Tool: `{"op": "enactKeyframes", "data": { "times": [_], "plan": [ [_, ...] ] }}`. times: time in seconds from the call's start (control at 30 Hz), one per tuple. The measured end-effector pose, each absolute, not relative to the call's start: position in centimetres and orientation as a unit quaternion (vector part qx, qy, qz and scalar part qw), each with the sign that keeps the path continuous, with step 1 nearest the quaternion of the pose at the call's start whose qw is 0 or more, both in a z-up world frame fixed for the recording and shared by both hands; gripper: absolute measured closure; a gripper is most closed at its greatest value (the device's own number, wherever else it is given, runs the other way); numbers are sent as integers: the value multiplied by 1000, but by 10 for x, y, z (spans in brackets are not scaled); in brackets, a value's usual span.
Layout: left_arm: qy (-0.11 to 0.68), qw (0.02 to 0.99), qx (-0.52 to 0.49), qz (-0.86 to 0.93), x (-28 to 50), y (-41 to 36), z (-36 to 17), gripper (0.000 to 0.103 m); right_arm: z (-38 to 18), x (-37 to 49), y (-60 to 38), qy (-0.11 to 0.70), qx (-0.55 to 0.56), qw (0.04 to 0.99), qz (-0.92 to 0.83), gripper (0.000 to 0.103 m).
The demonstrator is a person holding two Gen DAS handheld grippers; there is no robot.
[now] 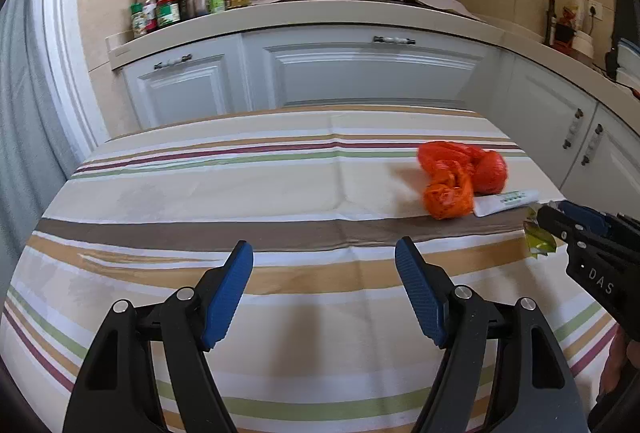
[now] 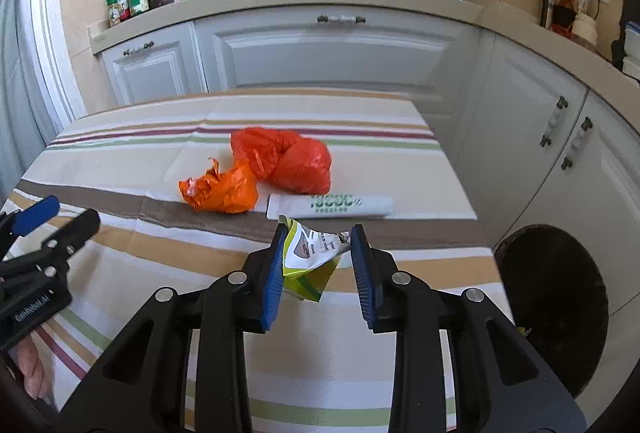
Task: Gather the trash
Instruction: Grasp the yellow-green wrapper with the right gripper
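The right tool point(image 2: 318, 265) was pinching a crumpled green-and-white wrapper point(image 2: 310, 261), its blue pads point(image 2: 273, 281) pressed on the packet's sides just above the striped desk point(image 2: 160, 265). The left tool point(image 1: 324, 289) hung with its jaws spread and nothing between them, over a bare stretch of the cloth. Three more pieces of trash lay on the desk beyond the wrapper: a crumpled orange bag point(image 2: 224, 189), a red bag point(image 2: 292, 161) touching it, and a white tube point(image 2: 330, 207) just in front of both. A dark round bin point(image 2: 556, 301) stood on the floor off the desk's right edge. The step in hand looked to be carrying the wrapper to that bin. To do it well, the grip should probably be kept firm, since the thin foil could slip or unfold, and the packet lifted clear of the desk's edge before being swung rightward. The release would best come only once the tool was squarely over the bin's mouth. The left tool could meanwhile approach the orange bag.
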State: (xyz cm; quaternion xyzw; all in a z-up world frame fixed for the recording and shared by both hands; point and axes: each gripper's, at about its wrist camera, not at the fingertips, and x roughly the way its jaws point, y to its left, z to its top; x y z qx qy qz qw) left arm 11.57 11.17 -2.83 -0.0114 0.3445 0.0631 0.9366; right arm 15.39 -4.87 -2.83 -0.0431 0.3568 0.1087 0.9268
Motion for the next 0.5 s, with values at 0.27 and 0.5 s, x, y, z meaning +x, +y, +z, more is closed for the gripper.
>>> {"op": "enactKeyframes", "data": {
  "times": [0.27,0.5],
  "plan": [
    [338,940,-1,38,126,84,-25,32,-17,155,-66,340,-41,934,98,73],
    [341,940,2,19,145,65,-26,32,-17,166,-91,337,-30,938,79,73]
  ]
}}
